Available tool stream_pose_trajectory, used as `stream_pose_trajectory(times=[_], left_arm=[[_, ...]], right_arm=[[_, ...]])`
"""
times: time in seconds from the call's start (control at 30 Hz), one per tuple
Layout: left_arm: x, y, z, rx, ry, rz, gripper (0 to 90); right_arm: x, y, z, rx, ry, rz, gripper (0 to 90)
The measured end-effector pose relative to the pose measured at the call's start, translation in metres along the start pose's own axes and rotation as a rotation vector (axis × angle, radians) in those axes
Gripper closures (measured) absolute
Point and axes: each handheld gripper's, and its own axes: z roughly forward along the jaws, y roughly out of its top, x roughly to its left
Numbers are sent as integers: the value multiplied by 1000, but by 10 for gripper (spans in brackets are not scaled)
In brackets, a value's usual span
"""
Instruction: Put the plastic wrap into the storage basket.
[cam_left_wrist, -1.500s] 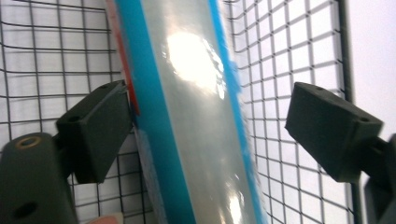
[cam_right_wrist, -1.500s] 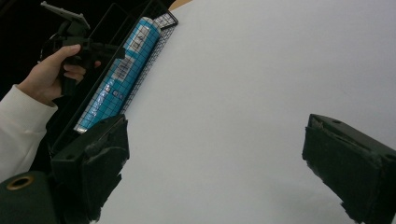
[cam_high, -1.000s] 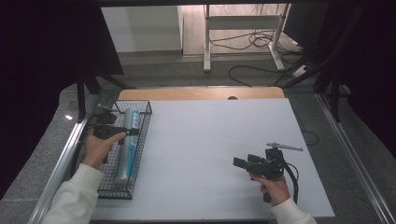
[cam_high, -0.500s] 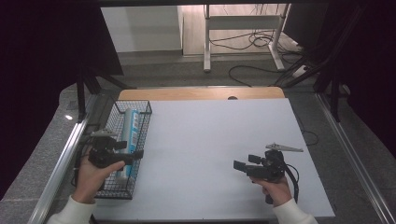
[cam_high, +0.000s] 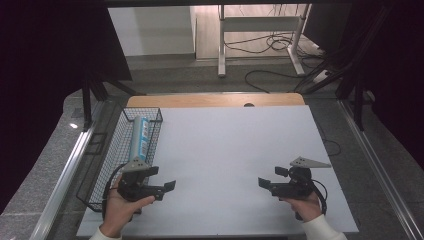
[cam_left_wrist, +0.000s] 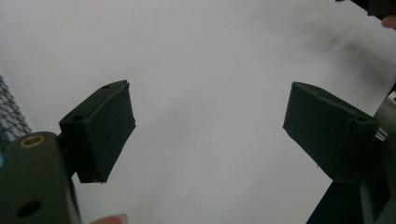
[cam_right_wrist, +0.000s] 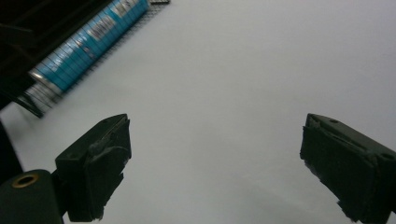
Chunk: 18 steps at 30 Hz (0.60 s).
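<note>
A blue and white tube lies lengthwise in a black wire basket at the table's left edge; the same tube appears far off in the right gripper view. My left gripper is held low at the front left, just right of the basket's near end, open with nothing between its pads. My right gripper is held at the front right, pointing left, open and empty over the bare white top.
The white table top stretches between the two grippers, with a wooden strip along its far edge. Metal rails run along both sides. Cables and a desk frame lie on the floor beyond.
My left gripper has drawn back from over the basket toward the front edge and now sits beside the basket's near end. The right gripper has barely shifted.
</note>
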Motion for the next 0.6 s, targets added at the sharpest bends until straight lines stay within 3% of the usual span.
stream_pose_trajectory(times=[0.13,0.37,0.6], left_arm=[[-7,-8,11,36,0,17,165],[-9,-13,17,51,11,29,166],[-7,-15,14,36,4,14,167]], right_arm=[[-5,-3,-1,13,-52,-48,103],[-7,-5,-3,14,-80,-106,111],[-9,-5,-5,-2,-48,-121,111]])
